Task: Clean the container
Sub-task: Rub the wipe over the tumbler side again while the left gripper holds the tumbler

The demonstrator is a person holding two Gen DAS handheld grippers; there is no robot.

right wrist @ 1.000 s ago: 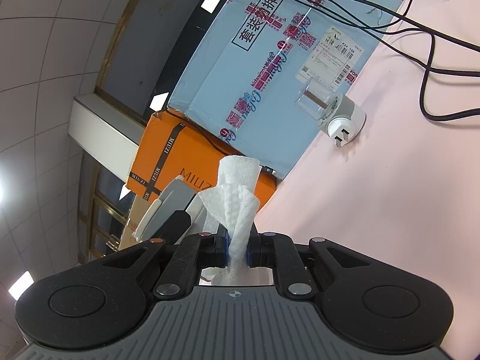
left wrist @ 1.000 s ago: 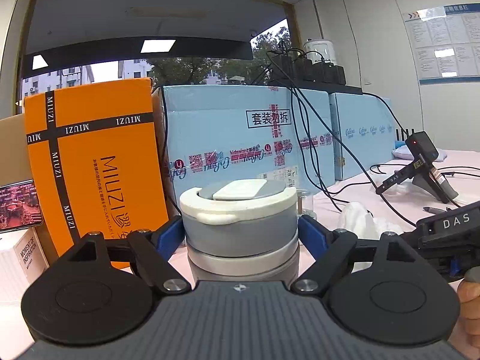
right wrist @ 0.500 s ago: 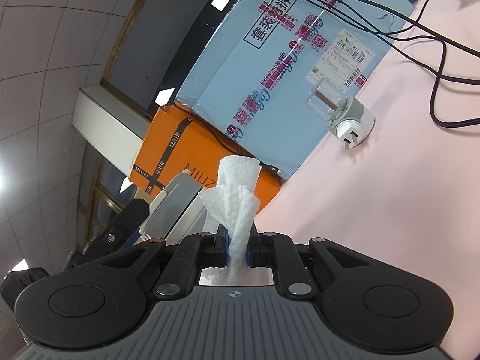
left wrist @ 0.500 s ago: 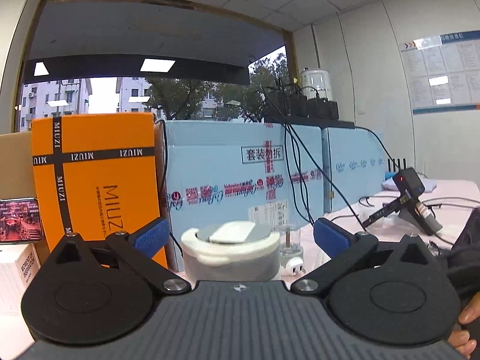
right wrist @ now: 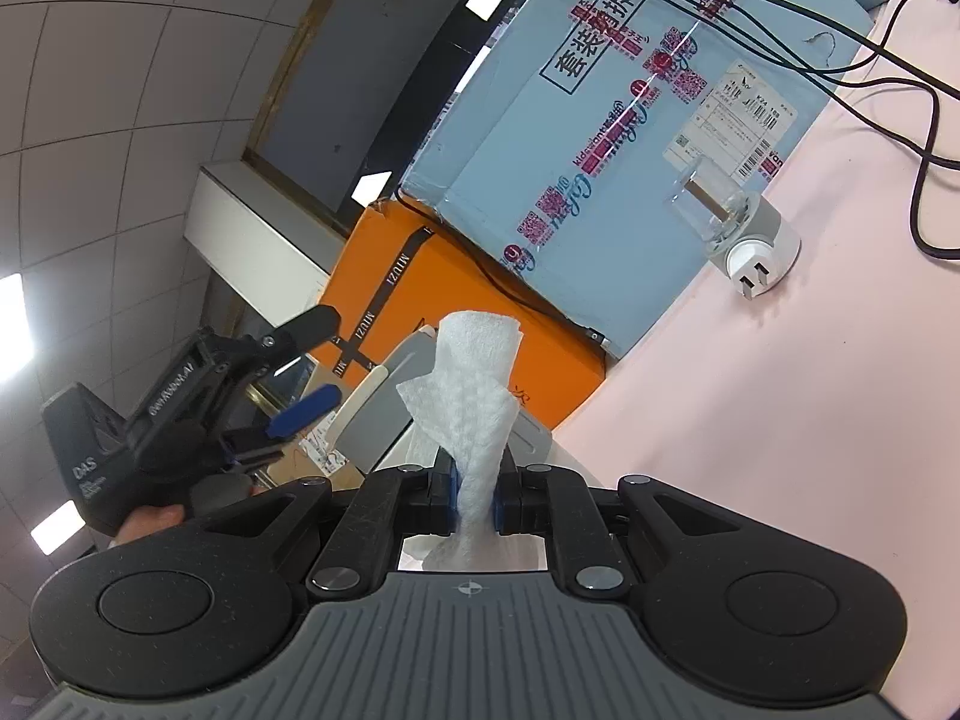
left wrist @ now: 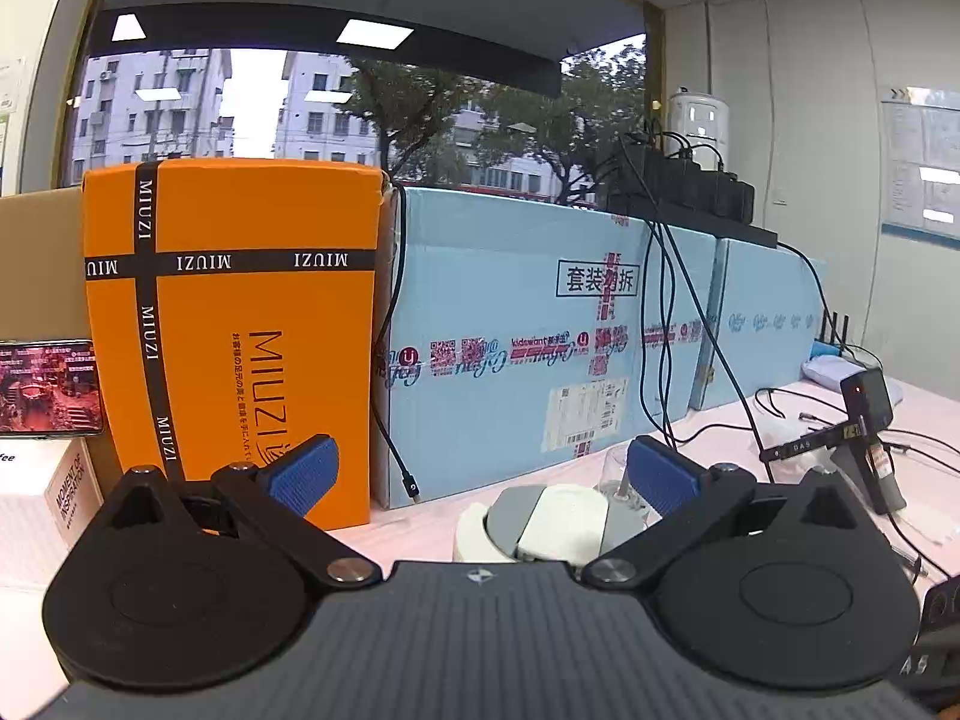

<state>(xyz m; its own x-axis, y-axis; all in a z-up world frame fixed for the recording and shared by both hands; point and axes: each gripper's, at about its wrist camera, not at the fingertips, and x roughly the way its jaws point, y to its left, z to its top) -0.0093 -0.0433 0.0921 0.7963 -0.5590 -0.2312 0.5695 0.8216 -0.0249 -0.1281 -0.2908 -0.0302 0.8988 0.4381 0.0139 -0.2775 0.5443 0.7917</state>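
The container (left wrist: 540, 531), white with a grey lid and a cream flap, stands on the pink table low in the left wrist view. My left gripper (left wrist: 480, 474) is open above and behind it, its blue pads (left wrist: 306, 468) wide apart and touching nothing. My right gripper (right wrist: 474, 492) is shut on a twisted white paper towel (right wrist: 477, 384) that sticks up between the fingers. Behind the towel in the right wrist view, the container's lid (right wrist: 390, 372) shows tilted. The left gripper (right wrist: 300, 360) appears there too, held in a hand and open beside the lid.
An orange MIUZI box (left wrist: 234, 324) and pale blue cartons (left wrist: 540, 330) wall the table's far side. A clear cup on a white plug base (right wrist: 744, 234) sits by the blue carton. Black cables (right wrist: 900, 90) cross the table. A phone (left wrist: 48, 387) and a black stand (left wrist: 864, 420) flank the scene.
My left gripper has let go of the container, opened wide and pulled up and back from it. The right gripper still holds the towel, close to the container.
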